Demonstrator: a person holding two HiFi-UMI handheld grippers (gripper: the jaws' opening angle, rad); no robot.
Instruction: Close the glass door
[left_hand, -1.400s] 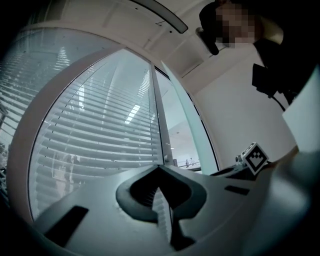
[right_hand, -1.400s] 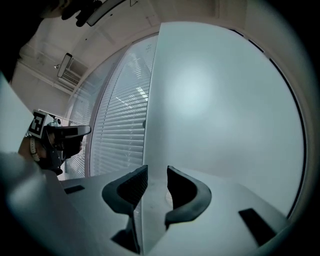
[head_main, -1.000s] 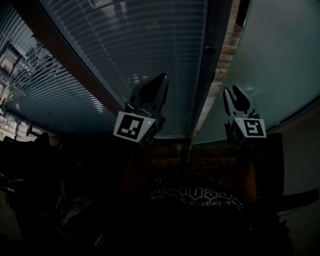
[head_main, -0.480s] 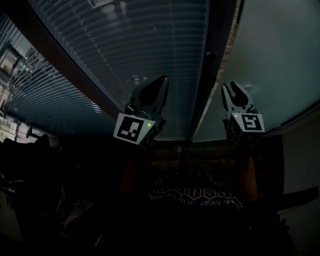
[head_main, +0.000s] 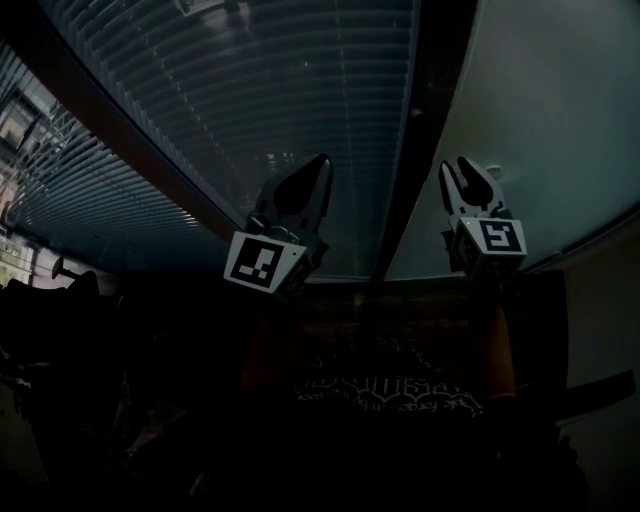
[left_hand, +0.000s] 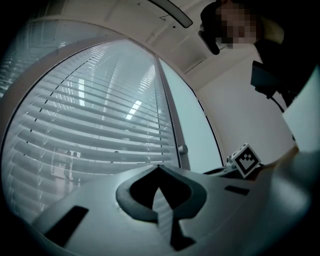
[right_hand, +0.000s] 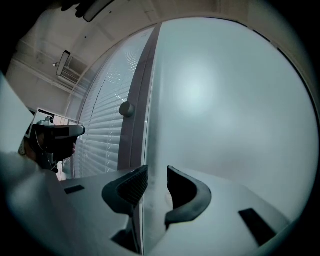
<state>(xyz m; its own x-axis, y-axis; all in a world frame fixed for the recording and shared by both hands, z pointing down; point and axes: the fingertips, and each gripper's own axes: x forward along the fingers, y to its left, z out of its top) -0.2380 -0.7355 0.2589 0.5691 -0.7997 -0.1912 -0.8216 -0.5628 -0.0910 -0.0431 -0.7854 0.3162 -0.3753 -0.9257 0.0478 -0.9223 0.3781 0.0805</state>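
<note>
Since a second ago the strip of floor that showed between the frosted glass door (head_main: 545, 110) and the dark door frame (head_main: 425, 140) has gone, and the door's edge now lies against that frame. My right gripper (head_main: 465, 172) has risen a little with it, its jaws spread and the door's edge standing between them. My left gripper (head_main: 314, 176) hangs much where it was before the slatted blind pane (head_main: 270, 90), jaws pressed together on nothing.
</note>
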